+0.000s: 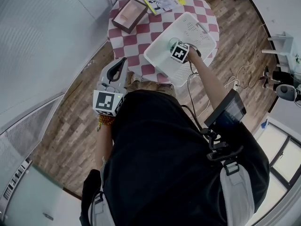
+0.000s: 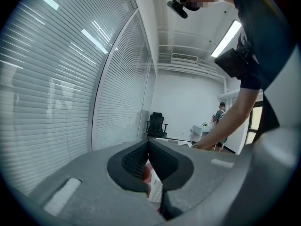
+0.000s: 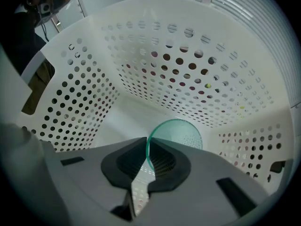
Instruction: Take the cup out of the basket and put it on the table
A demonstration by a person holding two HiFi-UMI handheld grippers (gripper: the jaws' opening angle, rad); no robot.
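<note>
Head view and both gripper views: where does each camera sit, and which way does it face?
Head view: on the person's head, looking steeply down at the checkered table, white basket, left gripper and right gripper; torso and arms show.
Left gripper view: on the left gripper, facing level toward blinds and an office chair; its shut jaws and the person's right arm show.
Right gripper view: on the right gripper, looking down into the basket; its jaws grip the green cup.
Shared: head and right gripper views both show the basket.
</note>
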